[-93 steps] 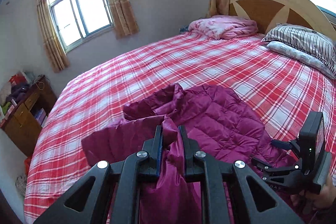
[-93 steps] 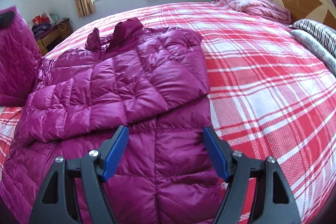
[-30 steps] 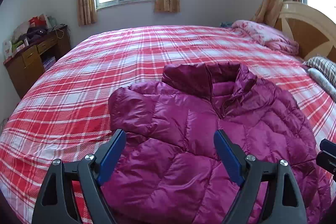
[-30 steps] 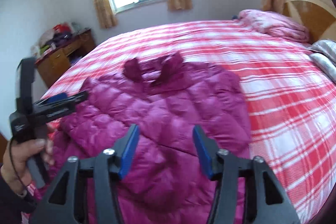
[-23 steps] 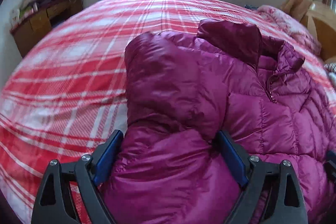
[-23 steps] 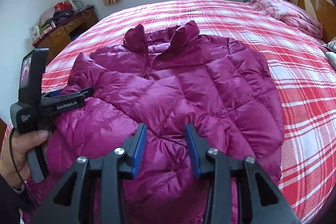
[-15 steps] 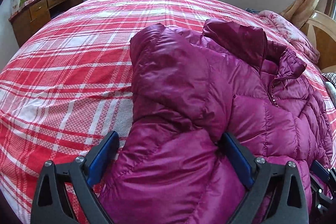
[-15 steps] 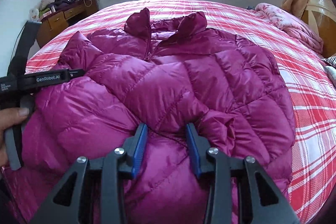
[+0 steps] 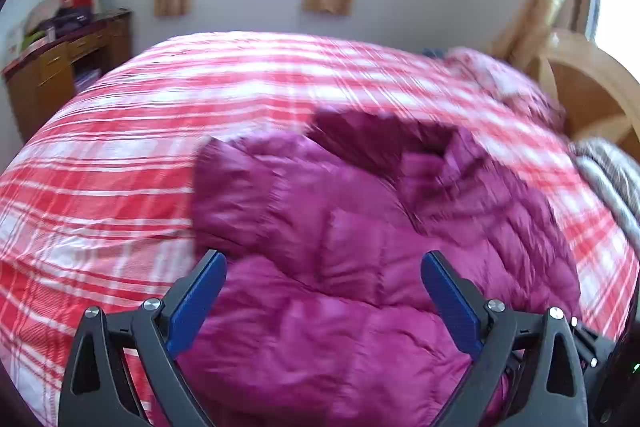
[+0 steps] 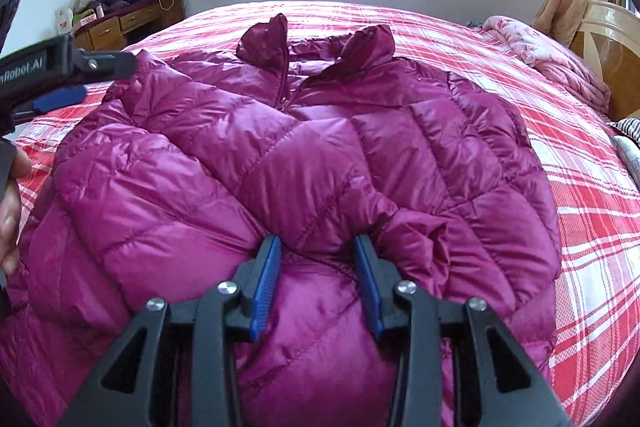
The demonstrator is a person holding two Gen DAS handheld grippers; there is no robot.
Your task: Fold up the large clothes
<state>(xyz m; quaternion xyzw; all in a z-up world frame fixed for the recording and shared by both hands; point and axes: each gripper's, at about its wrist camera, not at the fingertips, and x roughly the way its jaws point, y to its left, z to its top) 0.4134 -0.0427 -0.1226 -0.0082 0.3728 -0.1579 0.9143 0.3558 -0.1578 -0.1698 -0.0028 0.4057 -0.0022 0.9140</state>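
Magenta down jacket (image 10: pixel 304 163) lies front-up across the red plaid bed (image 10: pixel 592 211), collar (image 10: pixel 316 43) toward the far window, hem toward you. Both sleeves are already crossed over the chest, which narrows the body into a rough rectangle, likely so the hem can come up in one lengthwise fold.

Your right gripper (image 10: pixel 318 259) sits low over the middle of the jacket, just by the cuff (image 10: pixel 420 235) of the folded-in sleeve. Its fingers are part-open, a narrow gap between the blue pads, with a ridge of quilted fabric bulging up between them. The pads look close to the cloth on both sides, but I can't say they have pinched it. Judged as lined up for a pinch rather than holding.

Your left gripper (image 9: pixel 322 291) hovers above the jacket's left shoulder side, fingers spread wide, nothing between them but the fabric below. That view is motion-blurred, so fine contact can't be read. From the right wrist view the same gripper (image 10: pixel 60 83) shows clear of the cloth, up at the far left edge, by the shoulder.

Puffy fill keeps the sleeves sprung up rather than flat; expect them to slide off the chest if the lower half is lifted fast. A hold near both lower corners would seem to suit the next fold.

Wooden dresser (image 10: pixel 128 23) stands against the far wall, a pink quilt (image 10: pixel 548 51) at the headboard end; neither is in the way.
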